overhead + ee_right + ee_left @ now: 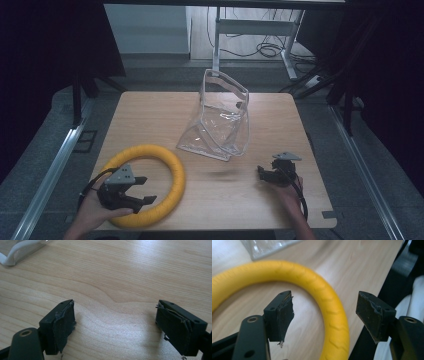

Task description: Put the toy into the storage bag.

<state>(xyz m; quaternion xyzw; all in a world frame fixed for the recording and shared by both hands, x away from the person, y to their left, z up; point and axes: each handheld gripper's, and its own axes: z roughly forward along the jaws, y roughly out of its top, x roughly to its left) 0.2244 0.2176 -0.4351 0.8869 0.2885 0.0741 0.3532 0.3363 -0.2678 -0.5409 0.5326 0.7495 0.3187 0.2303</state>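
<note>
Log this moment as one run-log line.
left gripper: open, over yellow ring | right gripper: open, over bare table | clear bag: upright, untouched

On the counter [150,110] we find a ring [172,165] lying flat at the near left and a pouch [222,120] standing behind it, toward the middle and far side. Our left claw [140,190] sits over the ring's near part, one jaw inside the ring's opening and one outside it, near the counter's edge. Our right claw [264,173] is at the near right, over bare counter, well apart from the ring and in front of the pouch.
</note>
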